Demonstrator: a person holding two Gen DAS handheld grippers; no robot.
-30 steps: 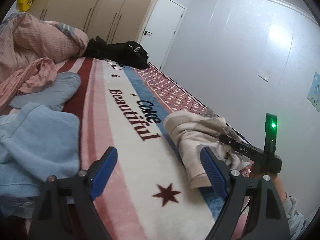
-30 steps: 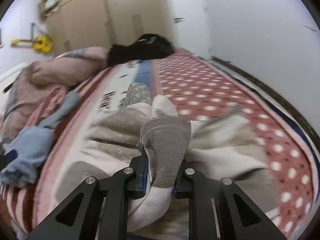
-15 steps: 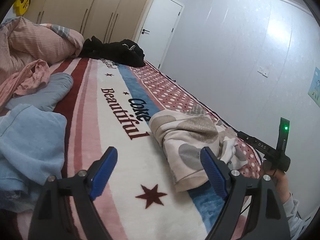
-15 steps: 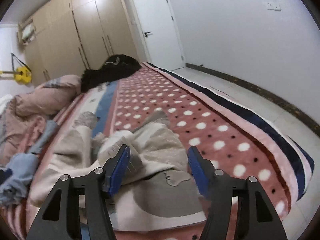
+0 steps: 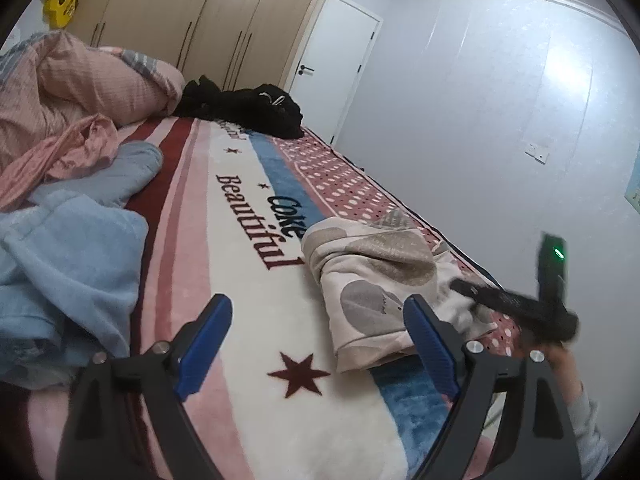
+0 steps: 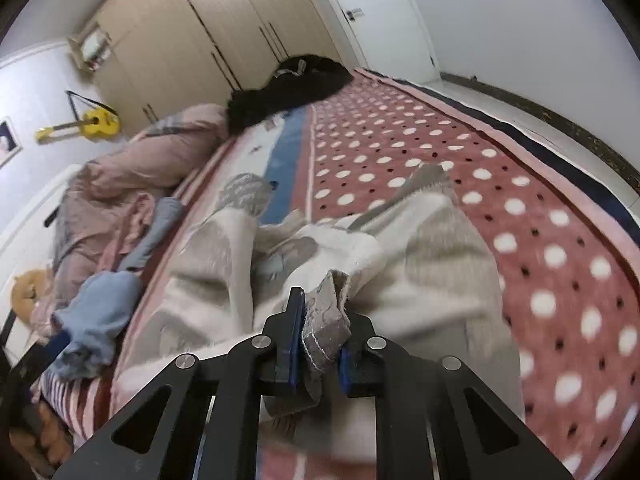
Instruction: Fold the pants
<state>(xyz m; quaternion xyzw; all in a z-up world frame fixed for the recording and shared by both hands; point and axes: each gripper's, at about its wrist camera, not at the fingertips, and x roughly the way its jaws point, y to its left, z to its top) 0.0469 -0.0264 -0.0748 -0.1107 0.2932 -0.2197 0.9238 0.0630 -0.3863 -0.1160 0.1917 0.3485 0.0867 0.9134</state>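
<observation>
**Pants bunched up on the bed, right claw has a corner pinched**

The bed takes up pretty much everything, covered by a big plush blanket (image 5: 240,264) with pink, red and white stripes, a blue band, stars, the words "Coke Beautiful", and a pink polka-dot section toward the wall side. Behind it there's a run of beige wardrobes (image 5: 192,20) and a white door (image 5: 336,68).

Lots of stuff is piled along the left side of the bed: a pink duvet (image 5: 72,92) heaped near the head end, a pink garment (image 5: 68,152) draped below it, then a light blue garment (image 5: 68,248) sprawled close to the left claw. A heap of black clothing (image 5: 248,110) sits at the far end by the wardrobes. A yellow ukulele (image 6: 94,124) hangs on the wall.

The pants (image 5: 372,284), cream with grey patches, lie crumpled in a lump on the blue band and the dotted part, toward the right edge of the bed, well apart from the other laundry.

The left claw (image 5: 316,348) hovers above the blanket with its blue pads spread wide, holding nothing, the pants just beside its right finger. The right claw (image 6: 318,344) is clamped onto a grey hem piece of the pants, fabric bunched up between the pads and the rest of the pants spilling out right in front of it.
</observation>
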